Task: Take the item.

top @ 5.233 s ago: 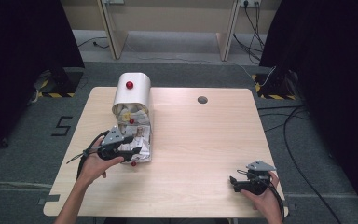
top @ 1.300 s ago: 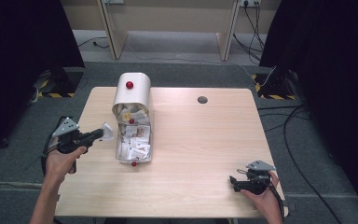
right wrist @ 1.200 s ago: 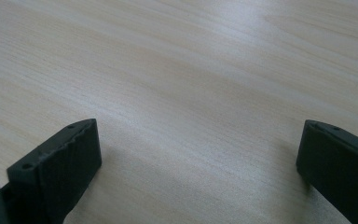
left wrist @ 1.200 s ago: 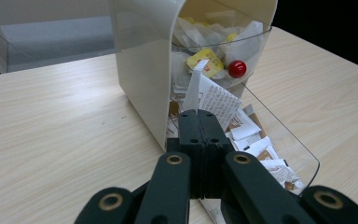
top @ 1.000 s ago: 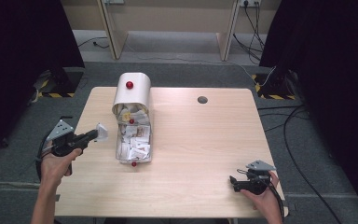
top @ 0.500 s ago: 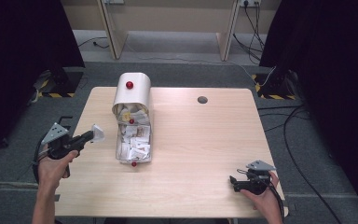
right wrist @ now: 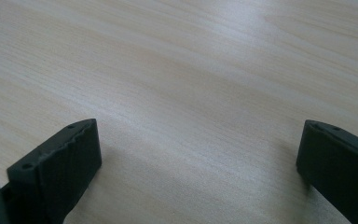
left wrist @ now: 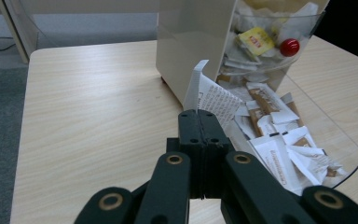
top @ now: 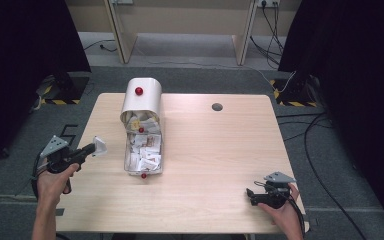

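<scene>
Left gripper (left wrist: 204,122), jaws clenched on a white printed sachet (left wrist: 210,95) whose text is too small to read, beside the open sachet dispenser (top: 141,102) on the table (top: 220,150); right gripper (right wrist: 196,168), jaws spread, empty, near table's corner

A light wooden bench (top: 205,165) stands on grey carpet (top: 190,80). Black cables (top: 315,145) trail at three o'clock. Hazard-striped feet (top: 287,97) sit at two o'clock.
</scene>
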A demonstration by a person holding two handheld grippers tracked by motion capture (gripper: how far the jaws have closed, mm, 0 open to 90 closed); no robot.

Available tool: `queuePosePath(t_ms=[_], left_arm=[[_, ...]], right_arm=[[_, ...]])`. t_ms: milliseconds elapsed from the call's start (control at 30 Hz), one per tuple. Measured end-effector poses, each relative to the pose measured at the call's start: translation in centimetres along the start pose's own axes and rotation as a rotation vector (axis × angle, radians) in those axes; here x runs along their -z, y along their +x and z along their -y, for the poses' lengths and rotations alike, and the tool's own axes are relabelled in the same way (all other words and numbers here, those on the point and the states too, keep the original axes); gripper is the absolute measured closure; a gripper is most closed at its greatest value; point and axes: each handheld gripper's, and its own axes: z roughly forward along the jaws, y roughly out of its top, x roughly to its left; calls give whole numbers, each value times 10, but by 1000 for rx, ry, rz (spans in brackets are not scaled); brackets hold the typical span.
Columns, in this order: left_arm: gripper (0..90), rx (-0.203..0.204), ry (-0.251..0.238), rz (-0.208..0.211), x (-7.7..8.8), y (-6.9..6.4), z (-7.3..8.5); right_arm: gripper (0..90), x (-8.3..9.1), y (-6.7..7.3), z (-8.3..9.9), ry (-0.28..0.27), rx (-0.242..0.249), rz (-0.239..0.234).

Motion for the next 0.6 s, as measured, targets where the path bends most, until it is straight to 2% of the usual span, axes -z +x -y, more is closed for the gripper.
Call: queuePosePath(t_ms=[300,433,600], left_arm=[[894,21,27,-29,-8,14,13],[894,43,35,-32,-10,22,21],[893,51,49,-30,-13,25,25]], right_arm=[[7,0,0,0,0,0,0],[7,0,0,0,0,-1,0],[7,0,0,0,0,-1,0]])
